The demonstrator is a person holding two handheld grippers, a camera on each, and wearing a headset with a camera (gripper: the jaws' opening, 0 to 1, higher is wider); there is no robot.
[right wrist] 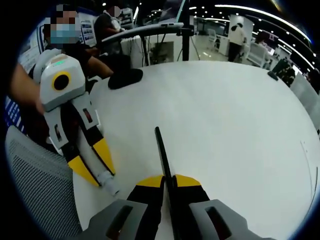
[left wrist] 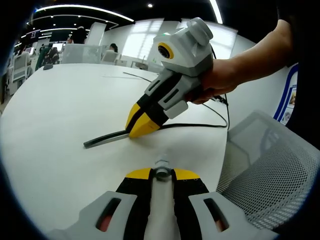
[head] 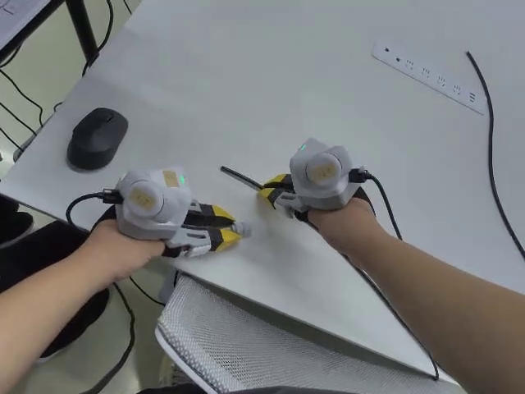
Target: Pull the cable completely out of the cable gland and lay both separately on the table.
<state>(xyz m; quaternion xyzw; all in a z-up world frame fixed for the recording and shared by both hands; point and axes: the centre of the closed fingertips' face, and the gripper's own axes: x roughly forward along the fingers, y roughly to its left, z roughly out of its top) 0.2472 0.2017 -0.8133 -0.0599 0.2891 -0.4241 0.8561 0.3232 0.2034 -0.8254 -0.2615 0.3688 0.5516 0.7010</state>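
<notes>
The jaws of the left gripper are closed on the gland, a short pale grey piece whose ringed tip juts just past the yellow tips. The jaws of the right gripper are closed narrowly on the cable, a thin black length running out toward twelve o'clock over the table.

The cable is seen free of the gland, and the two are held apart near the table's front edge.

In the left gripper view, the cable's free end is seen at nine o'clock of the right gripper's tips, low over the table; whether it touches cannot be told. In the right gripper view, the gland is seen as a white stub at eight o'clock of the cable.

In the head view, a mouse is placed at ten o'clock of the left gripper, a power strip at one o'clock of the right gripper, and a mesh chair at six o'clock.
</notes>
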